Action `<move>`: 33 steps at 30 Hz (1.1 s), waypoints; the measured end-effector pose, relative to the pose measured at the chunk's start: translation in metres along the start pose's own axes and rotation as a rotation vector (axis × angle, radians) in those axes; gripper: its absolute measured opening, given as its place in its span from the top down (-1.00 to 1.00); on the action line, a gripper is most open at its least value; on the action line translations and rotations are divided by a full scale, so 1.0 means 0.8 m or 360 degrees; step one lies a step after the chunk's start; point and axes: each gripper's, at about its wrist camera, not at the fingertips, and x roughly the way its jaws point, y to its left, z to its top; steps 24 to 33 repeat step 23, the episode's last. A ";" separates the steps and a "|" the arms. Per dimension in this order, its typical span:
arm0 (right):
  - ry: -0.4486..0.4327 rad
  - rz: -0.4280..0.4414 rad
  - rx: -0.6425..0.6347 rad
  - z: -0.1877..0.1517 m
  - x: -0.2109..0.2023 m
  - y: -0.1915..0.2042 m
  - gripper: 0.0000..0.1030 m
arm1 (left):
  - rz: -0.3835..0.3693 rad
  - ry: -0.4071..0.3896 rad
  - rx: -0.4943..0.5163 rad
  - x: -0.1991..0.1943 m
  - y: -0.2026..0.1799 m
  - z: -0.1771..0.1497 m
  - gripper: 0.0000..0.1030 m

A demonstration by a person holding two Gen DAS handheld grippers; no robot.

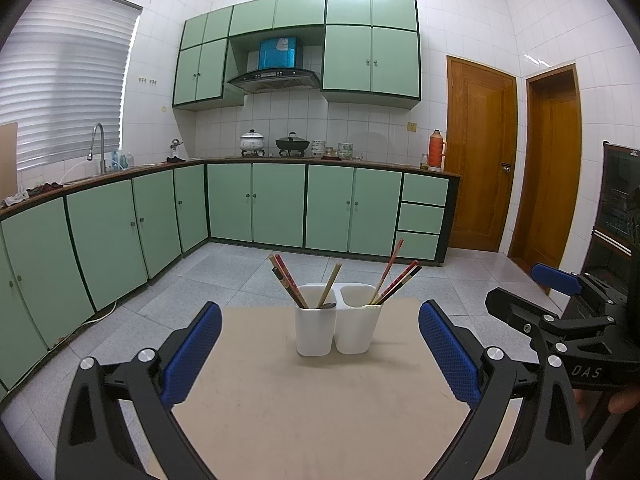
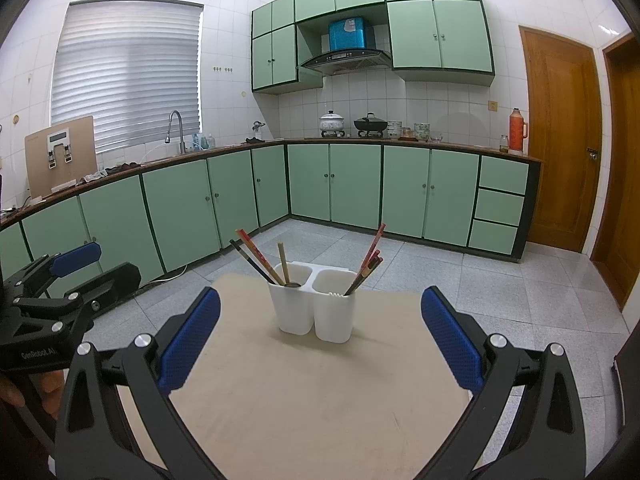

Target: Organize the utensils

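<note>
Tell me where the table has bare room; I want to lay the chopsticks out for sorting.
The tabletop is bare between the white holder and both open grippers, left and right, and in strips either side of the holder. Only the holder's compartments, filled with chopsticks, are crowded.

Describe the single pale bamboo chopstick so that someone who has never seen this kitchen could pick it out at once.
Start at the beige table in front of the green cabinets, where a white two-cup utensil holder stands. Look in its left cup: the pale bamboo chopstick leans right, beside dark and red chopsticks leaning left. It alone is plain light tan, with no red or black colouring.
</note>
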 end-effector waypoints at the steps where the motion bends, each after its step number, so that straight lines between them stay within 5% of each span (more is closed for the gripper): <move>1: 0.0000 0.0000 0.0000 0.000 0.001 0.000 -0.89 | -0.0001 0.0000 -0.0002 0.000 0.000 0.001 -0.88; 33: -0.0001 -0.0001 0.0006 -0.005 0.002 -0.004 -0.89 | -0.0002 0.0005 -0.0004 0.001 0.001 -0.001 -0.88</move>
